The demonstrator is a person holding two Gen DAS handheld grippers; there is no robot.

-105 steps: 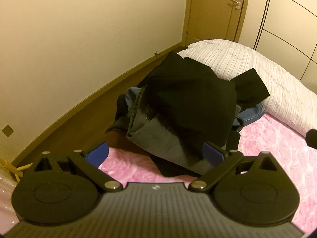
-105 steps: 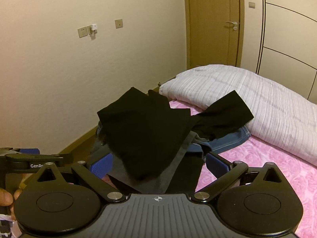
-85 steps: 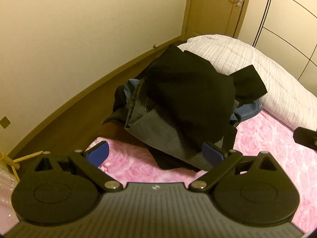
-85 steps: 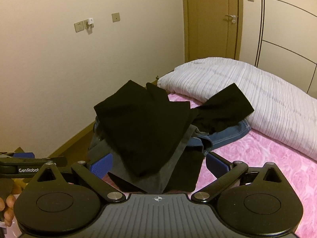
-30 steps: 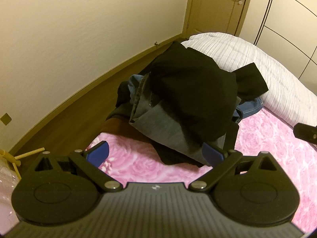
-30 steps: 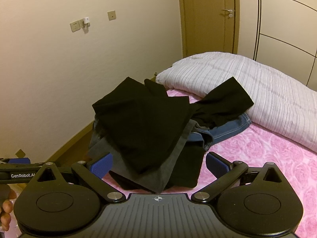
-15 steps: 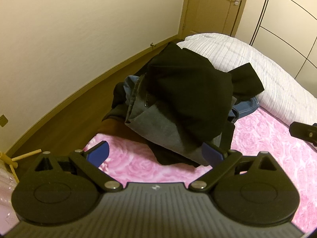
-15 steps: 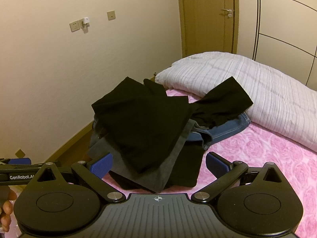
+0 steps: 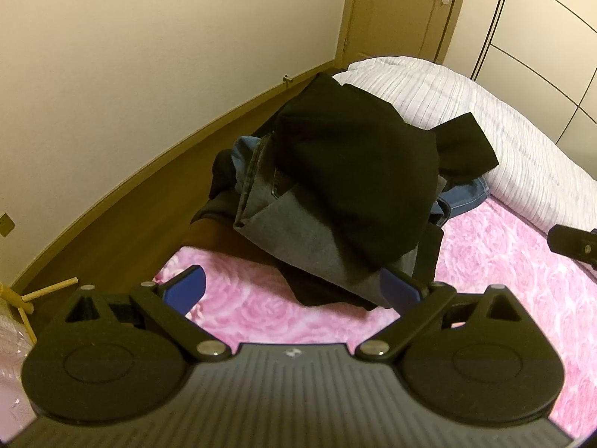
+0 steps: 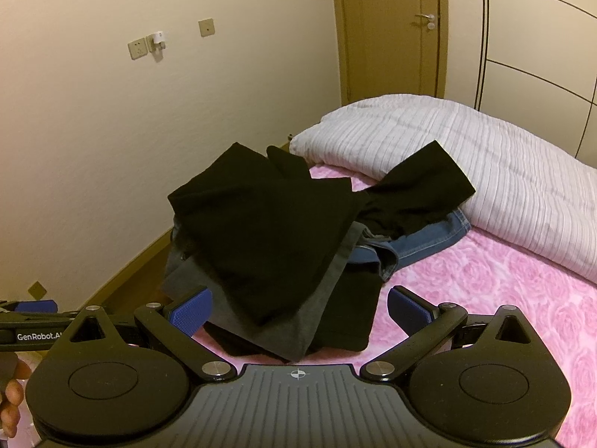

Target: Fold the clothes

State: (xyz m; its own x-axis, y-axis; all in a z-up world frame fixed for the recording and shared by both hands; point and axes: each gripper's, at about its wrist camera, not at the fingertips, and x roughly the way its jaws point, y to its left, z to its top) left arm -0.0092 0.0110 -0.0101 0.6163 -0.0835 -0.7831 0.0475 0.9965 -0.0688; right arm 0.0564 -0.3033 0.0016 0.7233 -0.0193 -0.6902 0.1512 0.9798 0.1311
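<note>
Loose pile of dark clothes point(image 10: 283, 254) sits at the near corner of the pink rose-pattern bedspread point(image 10: 503, 291): flat black cloth on top point(image 9: 358, 186), grey garment point(image 9: 309, 246) under it, blue denim point(image 10: 429, 242) poking out toward the white striped quilt point(image 10: 485, 160). Pile lies straight ahead of both my tools, running away toward the quilt. My right gripper point(image 10: 298, 313) looks nearer, hard to judge through fisheye. My left gripper point(image 9: 294, 287) is off to the pile's left. Both have fingers spread, gripping nothing.
</note>
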